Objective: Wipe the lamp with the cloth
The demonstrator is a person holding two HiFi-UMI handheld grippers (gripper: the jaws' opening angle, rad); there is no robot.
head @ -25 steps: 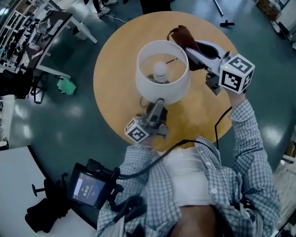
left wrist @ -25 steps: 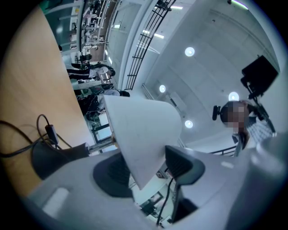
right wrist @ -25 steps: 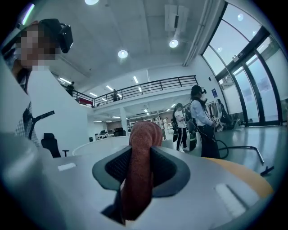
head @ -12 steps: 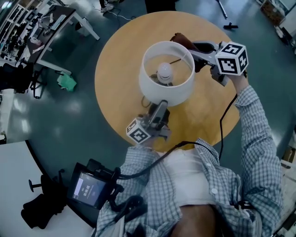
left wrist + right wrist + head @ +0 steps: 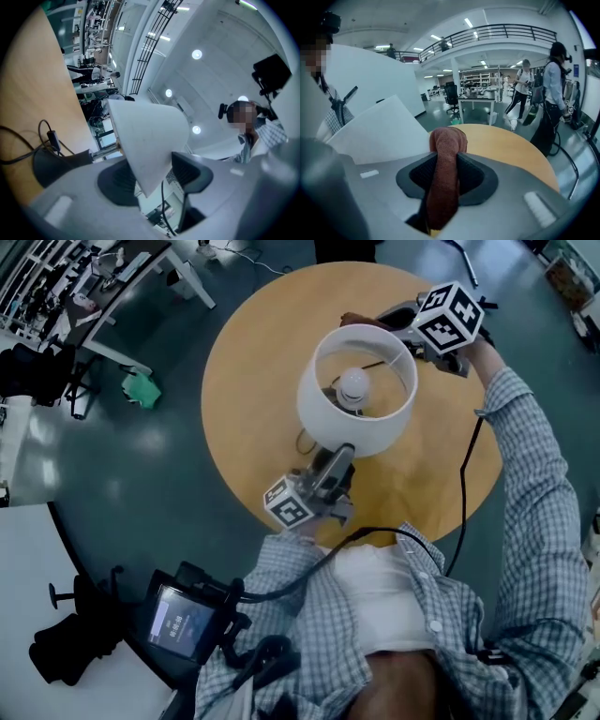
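Note:
The lamp has a white shade with a bare bulb inside, and stands on the round wooden table. My left gripper is at the shade's near lower rim. In the left gripper view that rim sits between the two pads, and my left gripper is shut on it. The dark lamp base shows below. My right gripper is at the shade's far right side, shut on a reddish-brown cloth. The cloth hangs just behind the far rim, next to the shade.
The lamp's cord runs over the table beside the base. A tablet device hangs at the person's waist. Desks and a green item stand on the floor at the left. People stand beyond the table.
The right gripper has swung with the cloth from the shade's right side round to its far rim and tipped downward. The left gripper still holds the shade's near rim.

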